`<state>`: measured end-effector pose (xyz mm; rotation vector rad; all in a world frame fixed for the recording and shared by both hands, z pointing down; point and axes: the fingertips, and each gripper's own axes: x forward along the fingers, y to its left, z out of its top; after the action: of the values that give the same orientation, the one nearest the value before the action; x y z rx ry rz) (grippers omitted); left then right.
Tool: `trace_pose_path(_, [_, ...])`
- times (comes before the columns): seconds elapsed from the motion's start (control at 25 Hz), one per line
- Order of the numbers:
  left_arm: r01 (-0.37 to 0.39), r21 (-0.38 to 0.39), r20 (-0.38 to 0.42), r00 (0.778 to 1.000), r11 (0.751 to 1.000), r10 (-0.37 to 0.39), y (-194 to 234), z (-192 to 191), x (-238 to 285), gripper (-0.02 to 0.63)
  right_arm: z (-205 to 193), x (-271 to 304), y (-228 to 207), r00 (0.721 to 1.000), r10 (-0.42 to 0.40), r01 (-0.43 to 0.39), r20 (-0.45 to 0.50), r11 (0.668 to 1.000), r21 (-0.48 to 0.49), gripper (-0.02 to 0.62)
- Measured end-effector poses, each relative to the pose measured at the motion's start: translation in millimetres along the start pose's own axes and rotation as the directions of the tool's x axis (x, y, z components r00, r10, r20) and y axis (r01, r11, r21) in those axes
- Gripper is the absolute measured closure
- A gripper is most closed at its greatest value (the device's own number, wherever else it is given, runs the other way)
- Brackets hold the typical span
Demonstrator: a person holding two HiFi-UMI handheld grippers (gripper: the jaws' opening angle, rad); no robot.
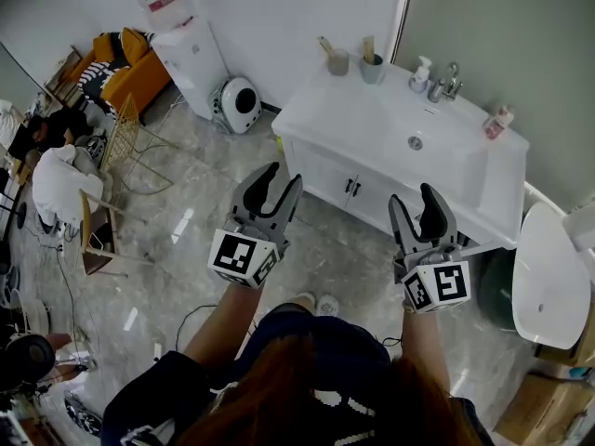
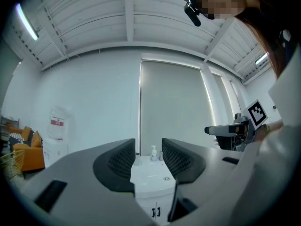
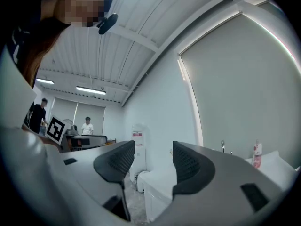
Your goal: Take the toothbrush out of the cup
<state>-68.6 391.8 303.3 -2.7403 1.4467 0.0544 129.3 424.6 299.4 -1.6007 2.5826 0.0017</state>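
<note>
The task is judged not begun. The vanity point(image 1: 372, 128) has not been reached. The left gripper point(image 1: 282, 177) and right gripper point(image 1: 413, 197) are held short of it, jaws apart, nothing gripped. At its back edge the toothbrush point(image 1: 325, 46) is seen standing in the cup point(image 1: 337, 62).

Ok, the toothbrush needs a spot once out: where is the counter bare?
Bare: the left part of the counter, between the beige cup, the blue cup and the front edge, left of the basin. Crowded: the back rim, with soap bottle, tap and pink bottle.
</note>
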Motion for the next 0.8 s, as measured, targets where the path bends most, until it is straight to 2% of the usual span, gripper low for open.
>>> trace_pose_path(0.24, [-0.071, 0.006, -0.021, 0.997, 0.997, 0.071, 11, -9, 5, 0.361, -12, 8, -13, 1.000, -0.007, 0.008, -0.018, 1.000, 0.020, 0.274])
trace_pose_path(0.52, [-0.088, -0.013, -0.009, 0.996, 0.996, 0.088, 35, -15, 29, 0.343, -21, 39, -26, 0.999, -0.008, 0.009, -0.032, 1.000, 0.016, 0.228])
trace_pose_path(0.8, [-0.074, -0.014, -0.006, 0.997, 0.997, 0.074, 84, -20, 82, 0.341, -25, 101, -47, 0.999, -0.037, 0.037, -0.030, 0.999, 0.005, 0.207])
